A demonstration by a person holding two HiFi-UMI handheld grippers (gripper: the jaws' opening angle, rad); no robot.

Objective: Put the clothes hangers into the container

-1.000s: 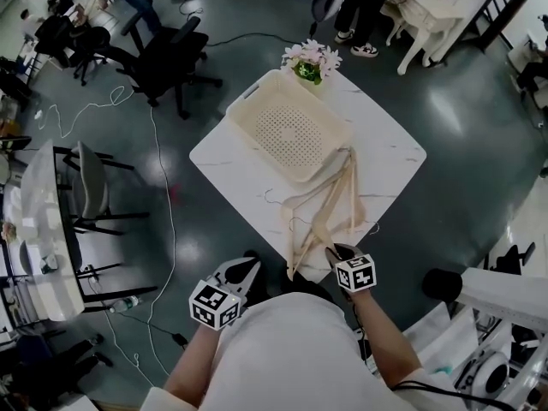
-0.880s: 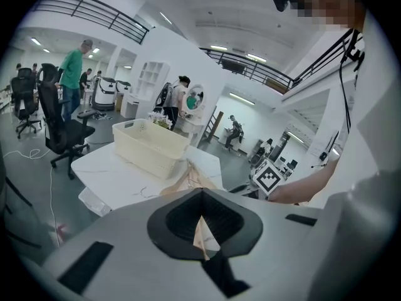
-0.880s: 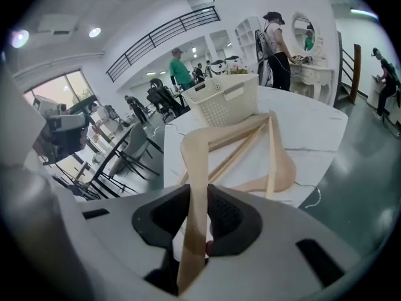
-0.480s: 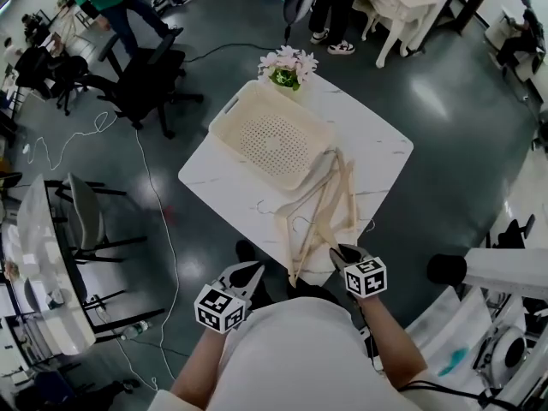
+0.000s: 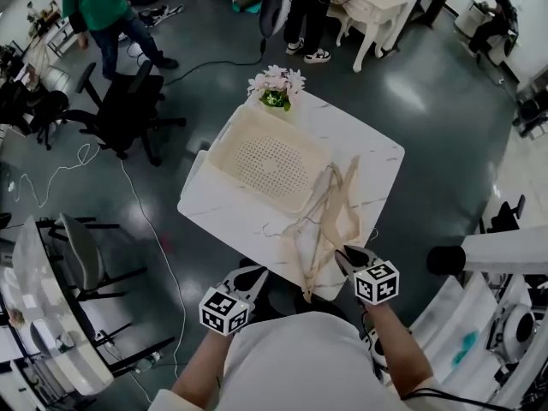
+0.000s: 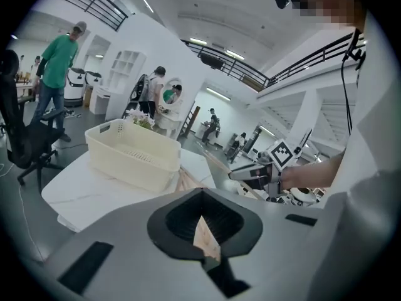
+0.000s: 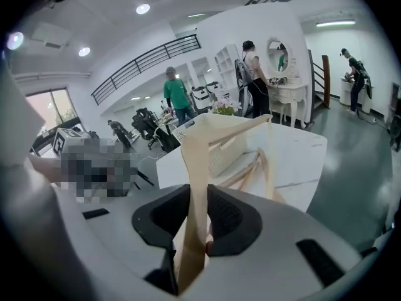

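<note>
Several pale wooden clothes hangers (image 5: pixel 318 221) lie tangled on the white marble table (image 5: pixel 377 157), just right of an empty cream basket (image 5: pixel 224 165). My right gripper (image 5: pixel 347 253) is at the table's near edge, shut on one arm of a hanger (image 7: pixel 197 187), which rises from the jaws and stands clear of the table. In the left gripper view the same gripper (image 6: pixel 254 174) appears at right, beside the basket (image 6: pixel 128 152). My left gripper (image 5: pixel 253 272) hovers off the near edge, left of the pile. Its jaws stand slightly apart and hold nothing (image 6: pixel 202 231).
A pot of pink flowers (image 5: pixel 276 86) stands at the table's far corner behind the basket. Black office chairs (image 5: pixel 128 110) and people stand on the dark floor beyond. A cable (image 5: pixel 145 221) trails along the floor at left.
The right gripper has risen with the hanger, lifting its near end off the table. The left gripper has drifted sideways toward the table's near edge. My view has swung, shifting the table.
</note>
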